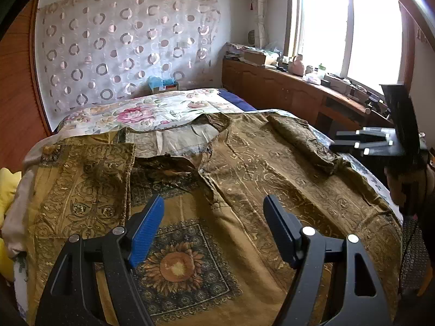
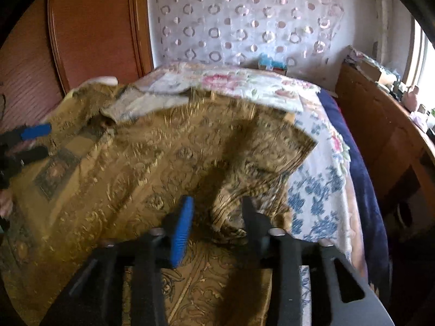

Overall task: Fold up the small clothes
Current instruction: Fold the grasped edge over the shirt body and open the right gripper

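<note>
We have the gold patterned shirt (image 1: 244,168) spread on the bed (image 1: 152,108), both sleeves folded inward. Our left claw (image 1: 213,225) hovers released; our right claw (image 2: 217,217) stands released around the sleeve bunch. The body fold remains.

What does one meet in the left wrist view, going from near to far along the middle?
Left gripper → sunflower print → golden garment's neckline → floral sheet → blue box → dotted curtain.

Home bedroom, bed (image 1: 174,108) with floral bedspread, patterned curtain (image 1: 122,40) on far wall, cluttered wooden cabinet (image 1: 285,87) under bright window (image 1: 350,30) at right
</note>
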Demonstrator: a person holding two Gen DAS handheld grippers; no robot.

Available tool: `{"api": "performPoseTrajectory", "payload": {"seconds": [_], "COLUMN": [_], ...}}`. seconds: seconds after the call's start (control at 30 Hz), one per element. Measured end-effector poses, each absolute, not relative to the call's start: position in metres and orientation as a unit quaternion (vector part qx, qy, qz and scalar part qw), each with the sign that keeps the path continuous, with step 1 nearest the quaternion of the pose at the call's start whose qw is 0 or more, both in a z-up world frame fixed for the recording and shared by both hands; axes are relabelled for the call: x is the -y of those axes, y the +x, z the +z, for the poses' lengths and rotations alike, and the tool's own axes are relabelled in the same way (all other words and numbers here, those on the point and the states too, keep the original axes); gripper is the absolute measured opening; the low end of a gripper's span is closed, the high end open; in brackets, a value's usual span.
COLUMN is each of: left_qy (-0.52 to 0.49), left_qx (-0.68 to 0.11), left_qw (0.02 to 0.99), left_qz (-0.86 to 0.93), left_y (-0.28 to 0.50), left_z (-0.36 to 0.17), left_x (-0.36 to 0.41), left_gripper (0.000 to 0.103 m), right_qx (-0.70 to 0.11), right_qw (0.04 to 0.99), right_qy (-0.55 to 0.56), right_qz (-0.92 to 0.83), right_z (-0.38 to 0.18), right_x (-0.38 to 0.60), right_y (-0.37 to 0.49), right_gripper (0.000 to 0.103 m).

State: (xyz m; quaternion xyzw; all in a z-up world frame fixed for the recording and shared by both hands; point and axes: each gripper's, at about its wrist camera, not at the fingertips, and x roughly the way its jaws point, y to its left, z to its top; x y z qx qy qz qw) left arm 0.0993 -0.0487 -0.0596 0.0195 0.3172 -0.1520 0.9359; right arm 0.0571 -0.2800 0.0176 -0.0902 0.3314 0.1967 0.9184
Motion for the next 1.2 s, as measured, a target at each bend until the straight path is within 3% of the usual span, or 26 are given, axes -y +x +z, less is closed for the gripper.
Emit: {"api": "performPoseTrajectory", "payload": {"seconds": [0.1,0.7,0.77,0.9,1.0,1.2], "left_qy": [0.021,0.016,0.012,0.01,0.008,0.006], "left_qx": [-0.319,-0.328,-0.328,-0.327,-0.325,-0.323], "left_qw": [0.935,0.932,0.932,0.933,0.934,0.935], "left_qz": [-0.154,-0.154,-0.152,-0.151,-0.15,-0.145], "left_y": [0.098,0.095,0.095,0.093,0.091,0.09], "left_z": [-0.062,-0.071,-0.072,-0.073,-0.072,-0.07], "left_x": [0.051,0.049,0.047,0.044,0.041,0.037], "left_gripper": [0.076,0.076,0.076,0.076,0.076,0.076], "right_qx": [-0.312,-0.408,-0.412,-0.397,-0.365,-0.325], "right_qw": [0.928,0.901,0.899,0.907,0.92,0.929], "right_qy": [-0.074,0.005,0.017,-0.01,-0.038,-0.062], "right_qz": [0.188,0.146,0.146,0.142,0.135,0.165], "right_z": [0.026,-0.005,-0.003,0.006,0.015,0.036], "right_x": [0.29,0.318,0.32,0.314,0.304,0.269], "right_y": [0.058,0.173,0.18,0.179,0.17,0.156], "right_gripper": [0.053,0.053,0.045,0.014,0.008,0.008]}}
